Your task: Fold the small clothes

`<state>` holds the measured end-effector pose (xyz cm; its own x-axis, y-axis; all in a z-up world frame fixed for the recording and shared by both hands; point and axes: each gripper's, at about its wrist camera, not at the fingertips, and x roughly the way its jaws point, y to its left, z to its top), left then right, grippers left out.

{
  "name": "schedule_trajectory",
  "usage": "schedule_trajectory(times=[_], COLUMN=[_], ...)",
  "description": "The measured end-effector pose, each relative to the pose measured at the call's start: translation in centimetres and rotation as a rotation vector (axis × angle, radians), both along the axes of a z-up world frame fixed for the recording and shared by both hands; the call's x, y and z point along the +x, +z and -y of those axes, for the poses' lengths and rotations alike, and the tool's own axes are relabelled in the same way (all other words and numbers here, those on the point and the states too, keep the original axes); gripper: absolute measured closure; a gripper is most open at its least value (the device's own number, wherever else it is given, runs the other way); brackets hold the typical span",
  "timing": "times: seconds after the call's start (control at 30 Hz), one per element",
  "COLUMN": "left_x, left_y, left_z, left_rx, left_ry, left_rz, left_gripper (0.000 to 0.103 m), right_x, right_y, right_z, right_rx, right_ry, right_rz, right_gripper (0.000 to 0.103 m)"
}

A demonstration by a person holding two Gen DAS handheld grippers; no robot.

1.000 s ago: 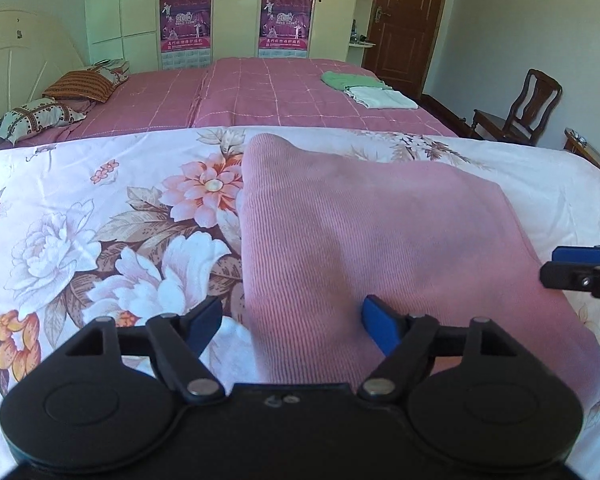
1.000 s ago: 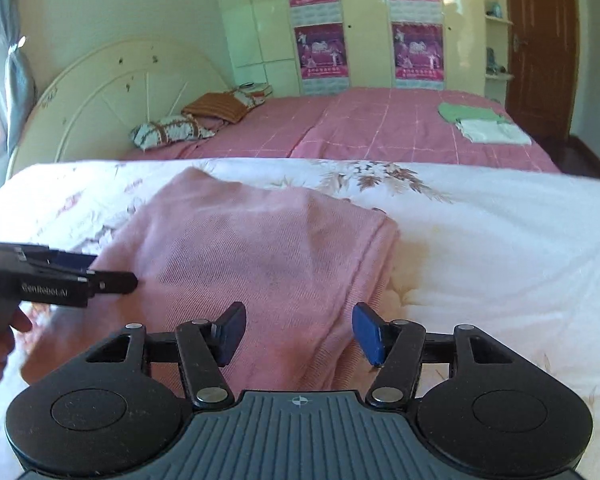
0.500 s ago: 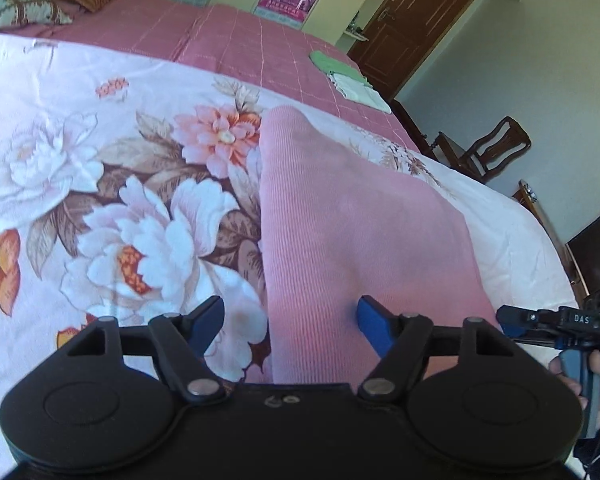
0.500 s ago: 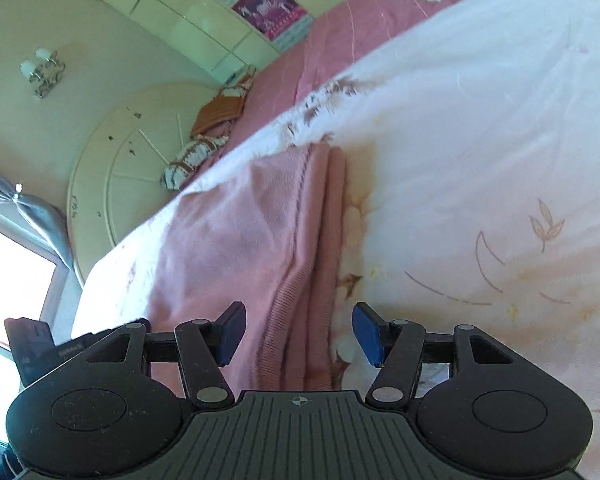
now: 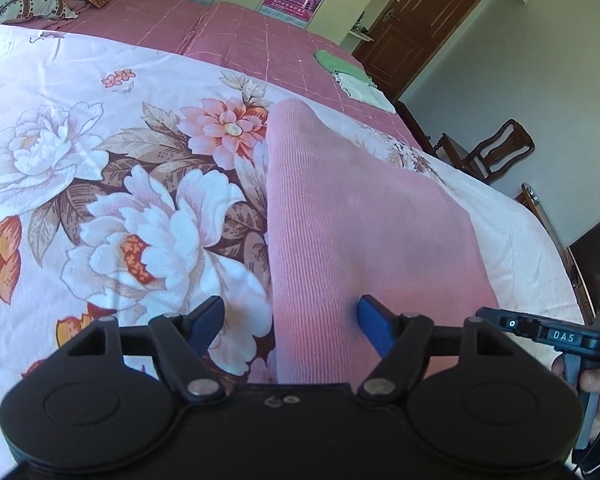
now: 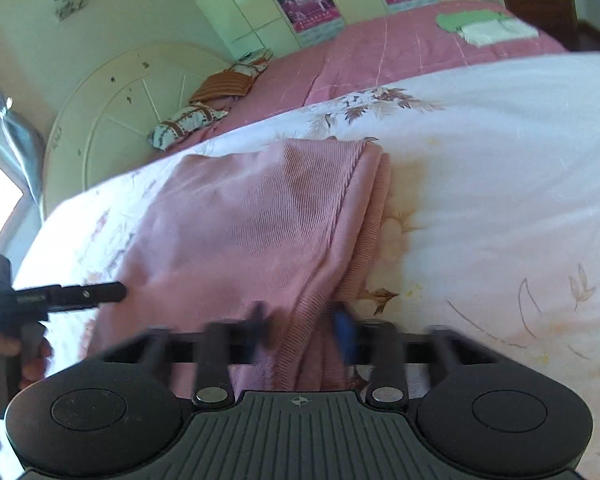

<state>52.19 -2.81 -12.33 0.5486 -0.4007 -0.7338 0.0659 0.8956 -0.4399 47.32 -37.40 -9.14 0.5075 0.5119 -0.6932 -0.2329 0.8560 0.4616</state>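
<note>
A pink knit garment (image 5: 360, 220) lies folded on the floral sheet (image 5: 100, 160). My left gripper (image 5: 290, 320) is open at its near left edge, one finger over the sheet and the other over the knit. In the right wrist view the same garment (image 6: 260, 220) shows its layered right edge. There my right gripper (image 6: 302, 330) straddles that edge; its jaws are blurred and closing, with the fabric between them. Each gripper shows in the other's view: the right gripper (image 5: 540, 332) at the right, and the left gripper (image 6: 68, 296) at the left, in a hand.
On the pink bedspread (image 5: 260, 40) behind lie a folded green cloth (image 5: 340, 64) and a white one (image 5: 364, 90). Pillows (image 5: 28, 2) rest by the round headboard (image 6: 112, 112). A wooden chair (image 5: 496, 152) and a brown door (image 5: 420, 12) are at the right.
My right gripper's jaws have narrowed around the garment's right edge, and its view has rolled back. The left gripper tilted and shifted a second ago, and has held still since.
</note>
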Motion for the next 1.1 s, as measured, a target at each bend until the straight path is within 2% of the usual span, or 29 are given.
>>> schedule_trajectory(times=[0.03,0.07,0.13,0.2,0.3,0.4,0.43,0.47,0.5,0.53,0.6,0.63,0.7,0.73,0.8,0.83,0.87,0.9,1.0,1.03,1.07,1.1], left_x=[0.1,0.2,0.1,0.0,0.3,-0.1,-0.2,-0.3,-0.1,0.2,0.8,1.1,1.8,2.1,2.7,3.0,3.3,3.6,3.5,3.3,2.8,1.9], left_y=[0.0,0.1,0.7,1.1,0.6,1.5,1.8,1.9,1.8,1.5,0.8,0.3,-0.8,-1.2,-1.4,-1.2,-1.1,-1.2,-0.2,0.6,1.7,2.9], left_z=[0.1,0.3,0.9,1.7,3.3,2.7,2.3,1.7,1.2,0.9,0.4,0.4,0.7,0.8,1.2,1.8,2.4,3.2,6.1,7.0,8.1,9.3], left_rx=[-0.002,0.003,0.001,0.016,0.141,0.104,0.106,0.11,0.1,0.079,0.008,-0.017,-0.03,-0.047,-0.054,-0.037,-0.021,-0.001,0.14,0.193,0.268,0.339], left_ry=[-0.003,-0.011,-0.032,-0.058,-0.082,-0.085,-0.082,-0.076,-0.072,-0.066,-0.065,-0.072,-0.067,-0.063,-0.057,-0.068,-0.086,-0.104,-0.135,-0.144,-0.159,-0.186], left_rz=[-0.003,-0.004,0.009,0.022,0.015,0.044,0.058,0.063,0.055,0.038,0.002,-0.017,-0.055,-0.058,-0.057,-0.058,-0.059,-0.06,-0.024,0.004,0.04,0.092], left_gripper=[0.031,0.032,0.033,0.032,0.028,0.03,0.029,0.029,0.029,0.032,0.033,0.033,0.032,0.028,0.028,0.03,0.032,0.033,0.047,0.065,0.073,0.074], right_x=[-0.2,-0.5,-0.9,-0.8,0.0,0.4,0.2,-0.4,-0.8,-0.6,0.2,0.8,1.6,1.6,1.8,1.9,2.1,2.4,2.6,2.4,2.0,1.4], right_y=[-0.1,-0.3,0.0,0.4,-1.0,-1.2,-0.6,0.1,0.6,0.7,0.0,-0.5,-1.7,-2.1,-2.2,-2.0,-2.0,-2.2,-1.6,-1.2,-0.7,0.0], right_z=[-0.3,-0.6,-0.5,0.7,0.7,0.9,1.3,2.0,2.8,3.6,4.9,5.2,5.2,4.8,4.2,3.7,3.1,2.4,0.6,-0.1,-0.8,-1.7], right_rx=[-0.017,-0.025,-0.038,0.001,-0.019,0.021,0.036,0.034,0.053,0.089,0.15,0.188,0.252,0.263,0.255,0.244,0.217,0.181,0.105,0.053,0.002,-0.051], right_ry=[-0.002,0.005,0.028,0.014,0.007,-0.035,-0.058,-0.086,-0.098,-0.098,-0.118,-0.109,-0.082,-0.069,-0.063,-0.063,-0.055,-0.048,-0.034,-0.021,-0.012,-0.007], right_rz=[0.013,0.026,0.064,0.058,0.01,-0.006,0.006,0.039,0.075,0.054,-0.03,-0.065,-0.143,-0.153,-0.136,-0.134,-0.141,-0.157,-0.122,-0.096,-0.066,-0.026], right_gripper=[0.078,0.085,0.089,0.089,0.089,0.083,0.06,0.028,0.023,0.023,0.024,0.028,0.03,0.03,0.03,0.035,0.062,0.072,0.078,0.081,0.082,0.082])
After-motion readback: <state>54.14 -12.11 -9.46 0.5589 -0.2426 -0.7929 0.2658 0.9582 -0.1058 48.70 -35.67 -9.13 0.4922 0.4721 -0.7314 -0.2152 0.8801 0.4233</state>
